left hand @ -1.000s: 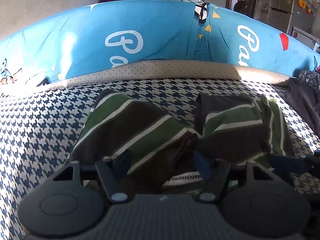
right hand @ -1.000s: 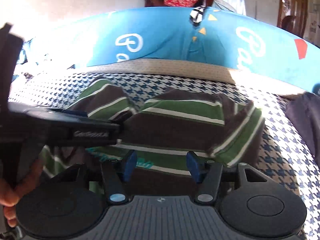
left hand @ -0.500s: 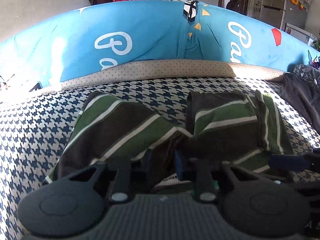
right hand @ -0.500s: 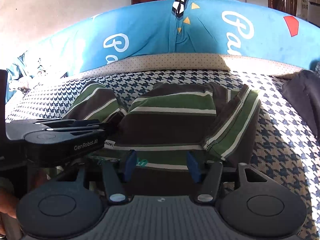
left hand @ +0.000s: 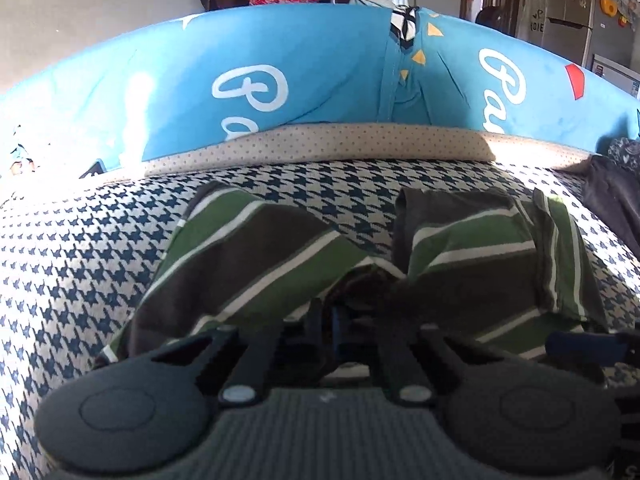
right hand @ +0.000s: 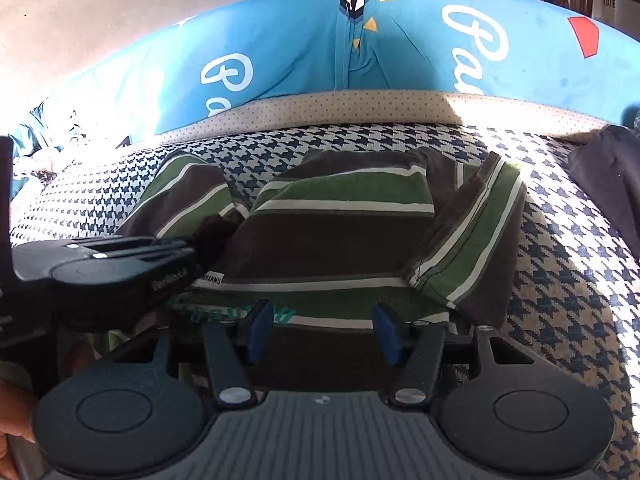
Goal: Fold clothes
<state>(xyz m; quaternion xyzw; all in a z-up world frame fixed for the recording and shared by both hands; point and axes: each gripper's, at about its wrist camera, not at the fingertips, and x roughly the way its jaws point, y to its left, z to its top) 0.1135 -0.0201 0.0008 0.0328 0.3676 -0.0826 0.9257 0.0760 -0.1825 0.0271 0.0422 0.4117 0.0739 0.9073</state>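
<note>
A green, brown and white striped shirt (left hand: 260, 264) lies crumpled on the houndstooth sofa seat (left hand: 80, 260). My left gripper (left hand: 340, 320) is at its near middle, the jaws closing tight on a dark bunch of the shirt's fabric. The right wrist view shows that same gripper (right hand: 196, 248) from the side, pinching the bunch beside the shirt (right hand: 340, 240). My right gripper (right hand: 322, 330) stands open just above the shirt's near edge, its blue pads (right hand: 260, 328) wide apart and pressing on nothing.
A blue cover with white lettering (left hand: 300, 72) drapes the sofa back behind the seat. A dark garment (left hand: 612, 200) lies at the right end of the seat. A person's hand (right hand: 12, 420) shows at the lower left of the right wrist view.
My left gripper's jaws have gone from wide apart to shut, gathering the shirt's fabric between them. The right gripper stayed open and rolled slightly.
</note>
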